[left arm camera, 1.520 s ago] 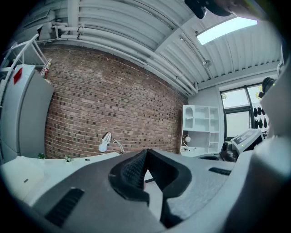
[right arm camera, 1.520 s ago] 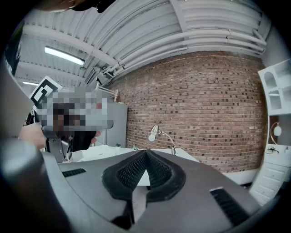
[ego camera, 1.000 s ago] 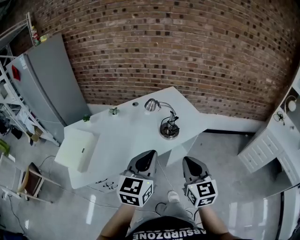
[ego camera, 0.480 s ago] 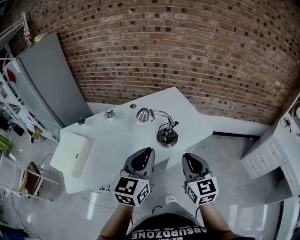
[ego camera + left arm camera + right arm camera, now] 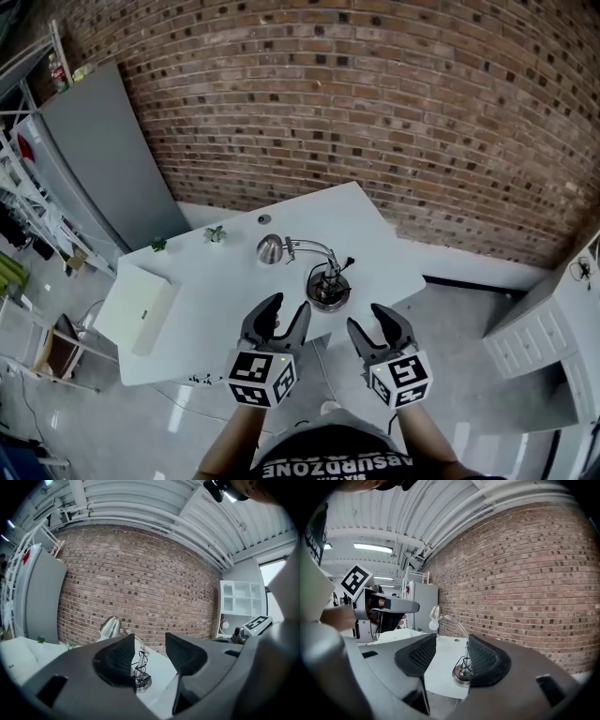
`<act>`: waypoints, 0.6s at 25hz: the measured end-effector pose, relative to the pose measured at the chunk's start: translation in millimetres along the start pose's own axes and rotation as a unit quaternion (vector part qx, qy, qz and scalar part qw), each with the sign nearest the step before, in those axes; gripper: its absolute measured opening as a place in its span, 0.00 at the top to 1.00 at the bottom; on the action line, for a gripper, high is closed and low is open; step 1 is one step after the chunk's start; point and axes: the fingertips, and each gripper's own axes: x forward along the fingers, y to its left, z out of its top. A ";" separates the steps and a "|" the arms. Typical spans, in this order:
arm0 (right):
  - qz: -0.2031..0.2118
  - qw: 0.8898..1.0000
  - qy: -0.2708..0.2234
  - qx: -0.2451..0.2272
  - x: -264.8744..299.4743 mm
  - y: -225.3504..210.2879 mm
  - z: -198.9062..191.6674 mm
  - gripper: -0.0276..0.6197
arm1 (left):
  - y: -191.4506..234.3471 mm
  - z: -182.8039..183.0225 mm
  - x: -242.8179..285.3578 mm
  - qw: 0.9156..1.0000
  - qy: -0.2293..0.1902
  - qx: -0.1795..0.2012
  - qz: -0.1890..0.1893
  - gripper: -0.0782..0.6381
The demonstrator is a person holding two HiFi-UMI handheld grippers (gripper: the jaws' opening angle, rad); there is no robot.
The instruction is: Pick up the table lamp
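Observation:
The table lamp stands near the front edge of the white table (image 5: pixel 225 314): a round metal base (image 5: pixel 327 291) wrapped in black cord, a curved chrome neck and a silver shade (image 5: pixel 271 248) pointing left. My left gripper (image 5: pixel 287 311) and right gripper (image 5: pixel 369 321) hover side by side just short of that edge, both still apart from the lamp. Both sets of jaws are opening with nothing between them. In the left gripper view the lamp base (image 5: pixel 143 682) shows through the gap of the left gripper (image 5: pixel 150 651). The right gripper (image 5: pixel 452 656) frames the base (image 5: pixel 461 674) too.
A flat white box (image 5: pixel 141 305) lies on the table's left end, and two small plants (image 5: pixel 217 233) sit at its back edge. A grey fridge (image 5: pixel 103 159) stands left, a brick wall behind, white cabinets (image 5: pixel 553 328) right. Cables hang below the table.
Both grippers have gone from shut to open. I have come closer to the table, so the lamp now sits just ahead of the fingertips.

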 end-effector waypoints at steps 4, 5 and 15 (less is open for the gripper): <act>0.018 1.000 0.005 -0.002 8.1 -23.2 -5.2 0.64 | -0.6 -4.5 21.8 1.000 0.003 -0.014 0.017 0.63; 0.022 1.000 0.005 -0.003 10.3 -29.1 -6.8 0.63 | -0.5 -6.0 27.0 1.000 0.004 -0.018 0.021 0.63; 0.063 0.997 0.046 -0.002 31.8 -59.4 -47.7 0.61 | 9.4 -31.5 57.5 0.996 0.013 -0.071 0.060 0.63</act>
